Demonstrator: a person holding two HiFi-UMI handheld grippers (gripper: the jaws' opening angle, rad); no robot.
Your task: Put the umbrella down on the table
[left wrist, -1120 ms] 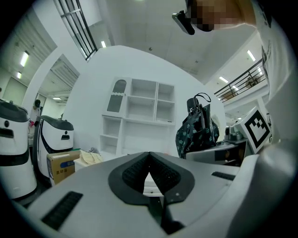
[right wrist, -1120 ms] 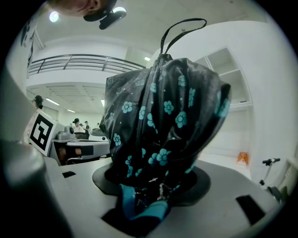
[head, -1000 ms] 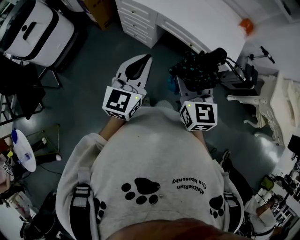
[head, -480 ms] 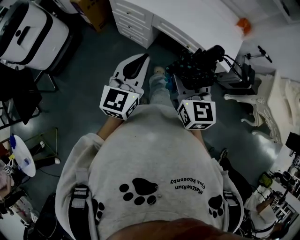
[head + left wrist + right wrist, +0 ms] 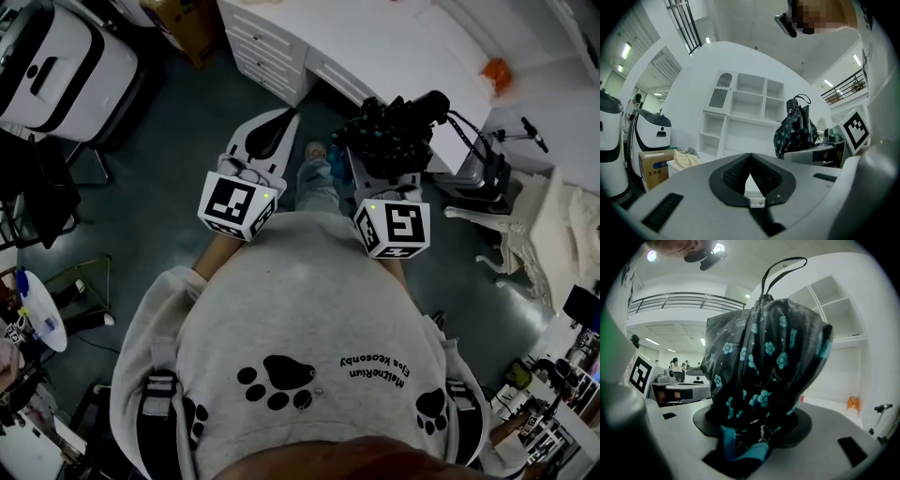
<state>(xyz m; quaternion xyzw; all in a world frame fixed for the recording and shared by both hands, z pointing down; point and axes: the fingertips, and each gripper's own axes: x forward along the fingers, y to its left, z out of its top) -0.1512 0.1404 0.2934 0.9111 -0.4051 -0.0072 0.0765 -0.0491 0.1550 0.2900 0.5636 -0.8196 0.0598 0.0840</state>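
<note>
A folded black umbrella with teal flowers stands up out of my right gripper, which is shut on its lower end. In the right gripper view the umbrella fills the middle and hides the jaws of the right gripper; its loop strap sticks up on top. My left gripper is held beside it to the left, its black pads together with nothing in them. In the left gripper view the left gripper is shut and the umbrella shows at the right. The white table lies just ahead of both grippers.
The table has white drawers at its left end and a small orange thing at the far right. A white machine and a cardboard box stand at the left. A black stand and a white ornate chair are at the right.
Both grippers and the person have moved forward toward the white table, which now reaches further down the view. The umbrella stays in the right gripper; the left stays shut.
</note>
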